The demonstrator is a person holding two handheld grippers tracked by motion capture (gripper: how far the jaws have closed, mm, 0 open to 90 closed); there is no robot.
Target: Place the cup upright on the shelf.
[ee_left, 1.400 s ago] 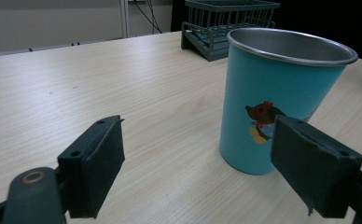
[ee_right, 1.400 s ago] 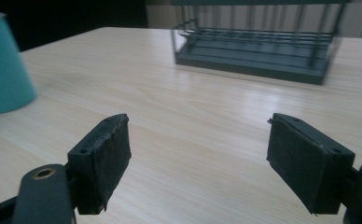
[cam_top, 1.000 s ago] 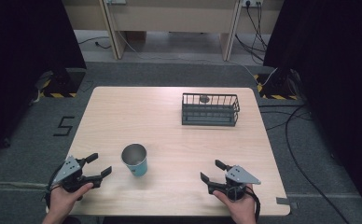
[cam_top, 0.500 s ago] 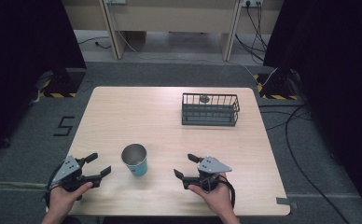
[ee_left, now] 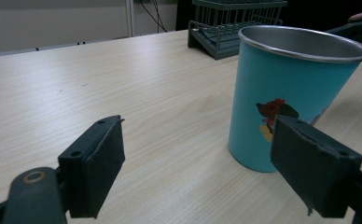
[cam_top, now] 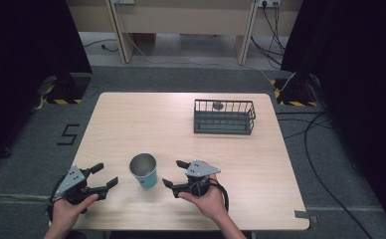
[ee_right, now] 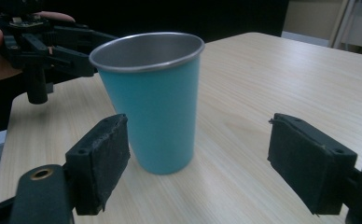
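Teal metal cup (cam_top: 144, 170) upright near surface (cam_top: 146, 119) edge, flanked by wide-gaping left tongs (cam_top: 106, 177) and right tongs (cam_top: 173, 174), likely poised to grasp.

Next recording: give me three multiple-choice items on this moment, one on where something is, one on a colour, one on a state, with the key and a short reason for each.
1. Where does the cup stand?
A. inside the wire basket
B. on the table between the two tools
C. on the floor

2. What colour is the cup's outer wall?
A. red
B. black
C. turquoise

3. How is the right tool set?
A. open, holding nothing
B. shut on the cup
C. shut on the basket

Key:
1 B: the high view shows the cup on the table with the left tool on one side and the right tool on the other, far from the wire basket.
2 C: both gripper views show a turquoise wall under a metal rim.
3 A: the right gripper view shows its jaws spread wide, the cup ahead and untouched.
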